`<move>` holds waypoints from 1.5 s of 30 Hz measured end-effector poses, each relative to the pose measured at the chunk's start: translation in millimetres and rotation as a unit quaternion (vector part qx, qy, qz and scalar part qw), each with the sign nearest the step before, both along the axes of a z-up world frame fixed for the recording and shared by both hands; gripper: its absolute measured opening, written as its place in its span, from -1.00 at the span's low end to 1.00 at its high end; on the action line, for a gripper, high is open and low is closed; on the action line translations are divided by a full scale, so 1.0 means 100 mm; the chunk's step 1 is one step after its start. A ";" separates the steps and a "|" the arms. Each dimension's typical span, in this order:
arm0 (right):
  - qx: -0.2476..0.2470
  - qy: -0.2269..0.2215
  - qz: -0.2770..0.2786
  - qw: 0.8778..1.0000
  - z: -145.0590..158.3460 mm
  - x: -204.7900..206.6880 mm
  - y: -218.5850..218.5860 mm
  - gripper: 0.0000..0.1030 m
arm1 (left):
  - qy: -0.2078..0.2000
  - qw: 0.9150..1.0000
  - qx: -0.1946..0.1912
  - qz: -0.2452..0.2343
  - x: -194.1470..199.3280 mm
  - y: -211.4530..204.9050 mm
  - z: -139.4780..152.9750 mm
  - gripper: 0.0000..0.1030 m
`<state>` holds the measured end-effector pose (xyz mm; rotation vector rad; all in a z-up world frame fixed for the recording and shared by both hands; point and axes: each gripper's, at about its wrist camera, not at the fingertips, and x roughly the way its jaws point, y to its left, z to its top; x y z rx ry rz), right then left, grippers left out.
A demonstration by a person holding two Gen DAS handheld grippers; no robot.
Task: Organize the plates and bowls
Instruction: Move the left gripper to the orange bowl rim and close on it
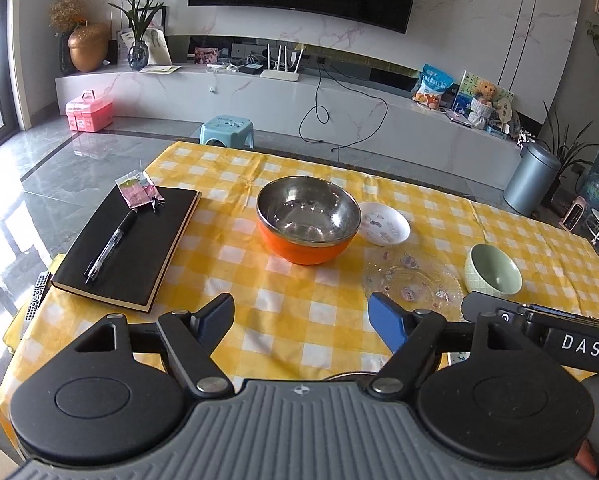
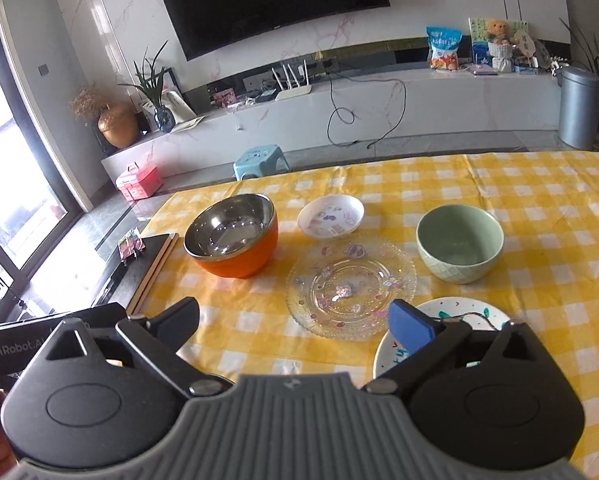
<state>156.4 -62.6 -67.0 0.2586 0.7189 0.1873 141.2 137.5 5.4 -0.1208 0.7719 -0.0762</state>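
On the yellow checked tablecloth (image 1: pixel 299 312) stands an orange bowl with a steel inside (image 1: pixel 307 220) (image 2: pixel 232 234). Right of it lie a small white patterned dish (image 1: pixel 384 224) (image 2: pixel 330 216), a clear glass plate (image 1: pixel 413 282) (image 2: pixel 349 286) and a pale green bowl (image 1: pixel 493 274) (image 2: pixel 459 242). A white painted plate (image 2: pixel 445 316) lies nearest, partly under my right gripper's blue finger. My left gripper (image 1: pixel 301 322) hangs open over bare cloth, short of the orange bowl. My right gripper (image 2: pixel 295 322) is open too, nothing between its fingers, in front of the glass plate.
A black notebook (image 1: pixel 129 246) with a pen (image 1: pixel 111 250) and a pink packet (image 1: pixel 135 192) lies at the table's left. A remote (image 1: pixel 35 300) sits by the left edge. Beyond the table are a blue stool (image 1: pixel 227 130) and a grey bin (image 1: pixel 531 176).
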 end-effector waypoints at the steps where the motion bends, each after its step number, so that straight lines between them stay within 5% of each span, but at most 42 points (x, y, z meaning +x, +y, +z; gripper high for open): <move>1: -0.002 0.005 0.001 1.000 0.00 0.07 0.02 0.92 | 0.006 1.000 -0.001 0.002 0.06 0.02 0.00 0.74; 11: -0.059 0.052 0.009 0.997 -0.03 0.74 0.26 0.80 | 0.040 0.999 -0.017 0.001 0.63 0.13 -0.07 0.74; 24: -0.047 0.053 -0.056 0.996 -0.23 1.43 0.46 0.53 | 0.040 0.998 0.004 0.038 1.40 0.23 -0.30 0.69; 38: -0.035 0.091 -0.041 0.994 -0.59 1.88 0.73 -0.15 | 0.098 0.993 -0.043 0.051 1.73 0.33 -0.76 0.19; 45: -0.028 0.094 -0.031 0.995 -0.69 1.92 0.76 -0.39 | 0.109 0.991 -0.057 0.046 1.79 0.31 -0.86 -0.38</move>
